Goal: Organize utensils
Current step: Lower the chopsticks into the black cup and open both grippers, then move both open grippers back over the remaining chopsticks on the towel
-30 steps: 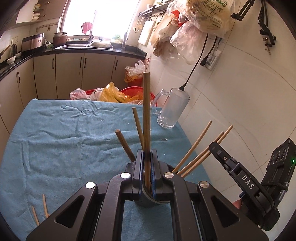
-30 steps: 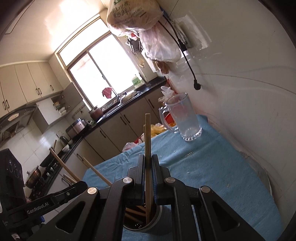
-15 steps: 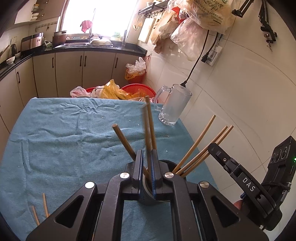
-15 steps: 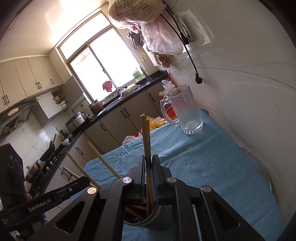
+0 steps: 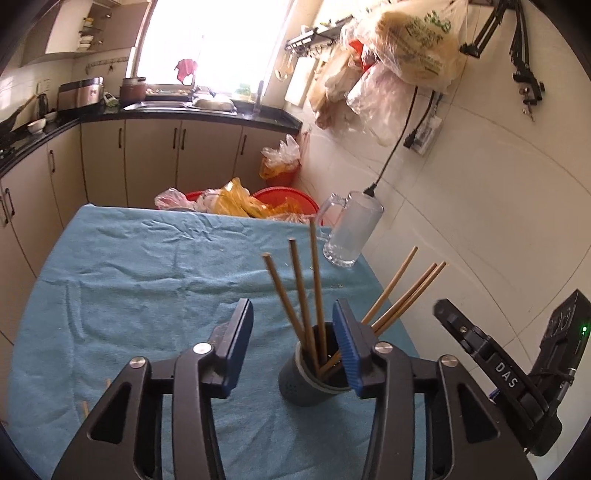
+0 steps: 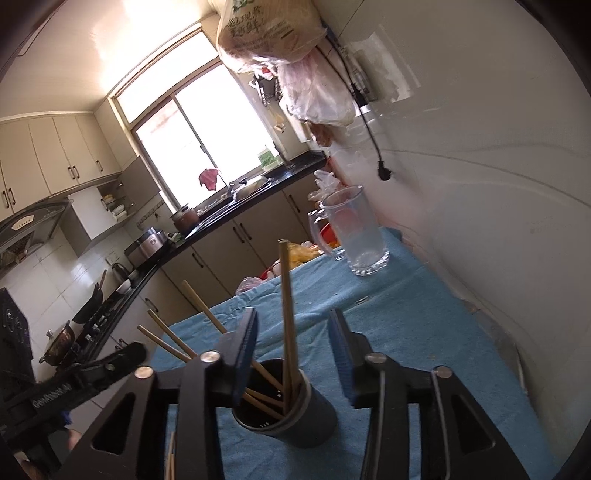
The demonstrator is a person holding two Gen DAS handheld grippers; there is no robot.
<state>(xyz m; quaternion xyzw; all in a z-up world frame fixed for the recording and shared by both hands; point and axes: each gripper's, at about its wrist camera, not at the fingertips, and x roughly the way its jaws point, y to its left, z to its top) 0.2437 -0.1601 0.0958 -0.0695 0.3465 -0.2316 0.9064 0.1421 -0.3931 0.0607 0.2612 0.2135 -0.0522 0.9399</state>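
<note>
Chopsticks point(image 5: 301, 291) are standing in one dark round holder point(image 5: 308, 376), and I am counting six of them there from the left wrist view: three leaning up and slightly left, three fanning out to the right behind my left tool's blue pad. They are looking like plain light-brown wooden sticks, thin and straight, with blunt ends pointing up. Left of the holder, near the cloth's edge, I am seeing parts of two more sticks point(image 5: 85, 408) lying flat on the blue cloth point(image 5: 129, 266).

The holder is sitting on that cloth, with one clear glass mug point(image 5: 349, 236) standing beyond it, closer to the white wall.

My left gripper point(image 5: 291, 332) is spreading its jaws right now; the sticks are rising between the pads but neither pad is pressing on them. My right gripper point(image 6: 291, 341) is likewise spreading, with one upright stick point(image 6: 287, 314) standing free between its pads above the holder point(image 6: 291, 410).

On the right tool's side, as seen from the left camera, I am reading "DAS". On the left tool, seen from the right camera, I am reading "GenRobot.AI". Above the mug, a plastic bag point(image 6: 266, 29) with green Chinese print is hanging; I cannot read it reliably
</note>
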